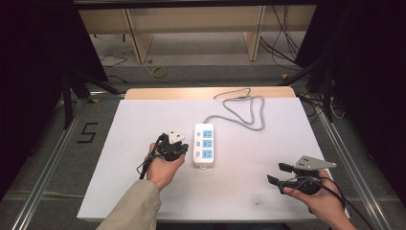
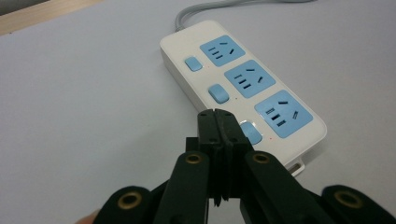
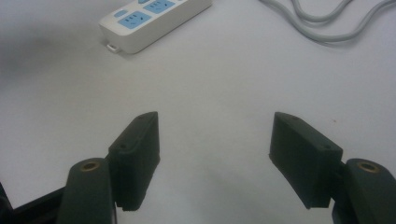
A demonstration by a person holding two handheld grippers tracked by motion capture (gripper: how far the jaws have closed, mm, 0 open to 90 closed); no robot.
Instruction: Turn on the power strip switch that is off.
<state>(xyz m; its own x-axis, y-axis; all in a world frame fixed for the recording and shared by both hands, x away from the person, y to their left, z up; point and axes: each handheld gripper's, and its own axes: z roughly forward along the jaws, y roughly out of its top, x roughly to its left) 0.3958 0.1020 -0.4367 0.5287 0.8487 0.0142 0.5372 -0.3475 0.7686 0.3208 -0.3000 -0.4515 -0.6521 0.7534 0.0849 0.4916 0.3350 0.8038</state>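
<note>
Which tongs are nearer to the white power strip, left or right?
Left. The left tongs sit just beside the power strip; the right tongs are farther, toward the table's near right.

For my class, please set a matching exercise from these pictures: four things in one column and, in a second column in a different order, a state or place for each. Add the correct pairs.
Things
1. left gripper
2. right gripper
3. power strip
4. grey cable

States or places
A. looped at the far side of the table
B. jaws wide apart over bare table
C. lies flat at mid-table, blue sockets up
D. jaws closed together, holding nothing

Pairs: 1-D, 2-B, 3-C, 4-A
</note>
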